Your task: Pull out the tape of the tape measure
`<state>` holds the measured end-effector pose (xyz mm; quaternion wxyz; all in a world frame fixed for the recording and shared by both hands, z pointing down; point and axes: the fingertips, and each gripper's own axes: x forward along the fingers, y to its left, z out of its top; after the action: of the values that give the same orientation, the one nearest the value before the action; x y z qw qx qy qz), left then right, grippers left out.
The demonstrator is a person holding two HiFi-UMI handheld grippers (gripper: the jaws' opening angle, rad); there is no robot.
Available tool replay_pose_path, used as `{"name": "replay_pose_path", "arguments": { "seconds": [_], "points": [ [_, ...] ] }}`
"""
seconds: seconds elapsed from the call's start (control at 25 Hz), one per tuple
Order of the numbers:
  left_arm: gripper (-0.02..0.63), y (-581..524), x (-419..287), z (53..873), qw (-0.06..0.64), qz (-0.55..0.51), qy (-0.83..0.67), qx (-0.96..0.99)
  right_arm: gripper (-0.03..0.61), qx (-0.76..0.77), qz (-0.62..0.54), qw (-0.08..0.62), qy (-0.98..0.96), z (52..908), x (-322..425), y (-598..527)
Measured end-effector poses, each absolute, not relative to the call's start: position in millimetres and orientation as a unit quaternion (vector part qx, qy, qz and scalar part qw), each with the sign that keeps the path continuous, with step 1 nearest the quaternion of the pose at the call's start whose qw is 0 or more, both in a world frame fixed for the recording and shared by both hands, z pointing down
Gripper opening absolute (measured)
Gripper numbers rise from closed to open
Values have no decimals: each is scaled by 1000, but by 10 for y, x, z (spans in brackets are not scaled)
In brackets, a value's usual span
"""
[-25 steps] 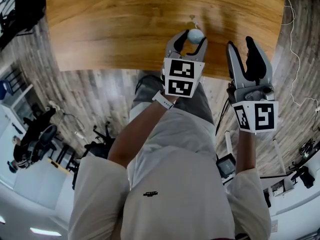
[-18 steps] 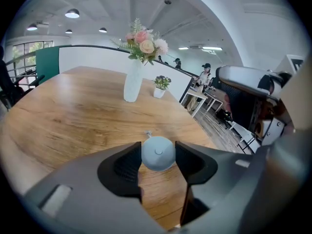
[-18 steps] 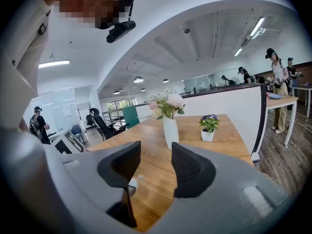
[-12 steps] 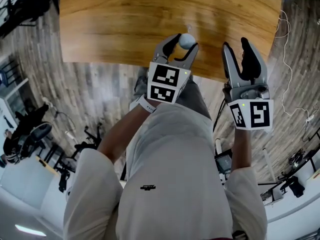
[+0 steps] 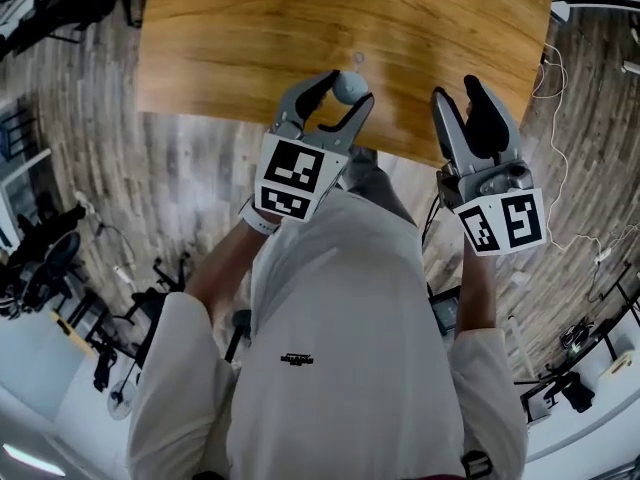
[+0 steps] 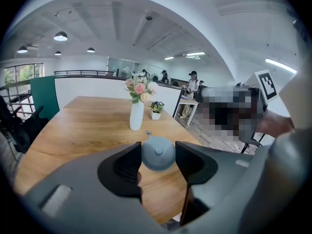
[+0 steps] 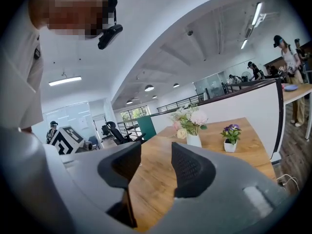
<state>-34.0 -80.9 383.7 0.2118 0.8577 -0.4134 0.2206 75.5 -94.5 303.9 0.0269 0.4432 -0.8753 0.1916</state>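
A small round grey-blue tape measure (image 5: 349, 85) sits between the jaws of my left gripper (image 5: 335, 93), which is shut on it above the near edge of the wooden table (image 5: 230, 38). In the left gripper view the pads press on both sides of the tape measure (image 6: 158, 153). A small metal piece (image 6: 147, 133) shows just beyond it; I cannot tell whether it is attached. No pulled-out tape is visible. To the right, my right gripper (image 5: 457, 96) is held open over the table edge, with nothing between its jaws (image 7: 155, 168).
A white vase of flowers (image 6: 137, 112) and a small potted plant (image 6: 156, 112) stand at the far end of the table. Cables (image 5: 560, 118) lie on the plank floor at the right. Several people stand far back in the room.
Both grippers have risen and shifted left in the head view. The left one still holds the tape measure and the right one stays open.
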Motion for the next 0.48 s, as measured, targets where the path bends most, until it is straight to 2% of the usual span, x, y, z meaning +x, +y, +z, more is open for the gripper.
{"name": "replay_pose_path", "arguments": {
  "seconds": [0.48],
  "points": [
    [239,-578,-382,3132,172,197,-370,891,190,410,140,28,-901,2582,639,-768]
  ]
}}
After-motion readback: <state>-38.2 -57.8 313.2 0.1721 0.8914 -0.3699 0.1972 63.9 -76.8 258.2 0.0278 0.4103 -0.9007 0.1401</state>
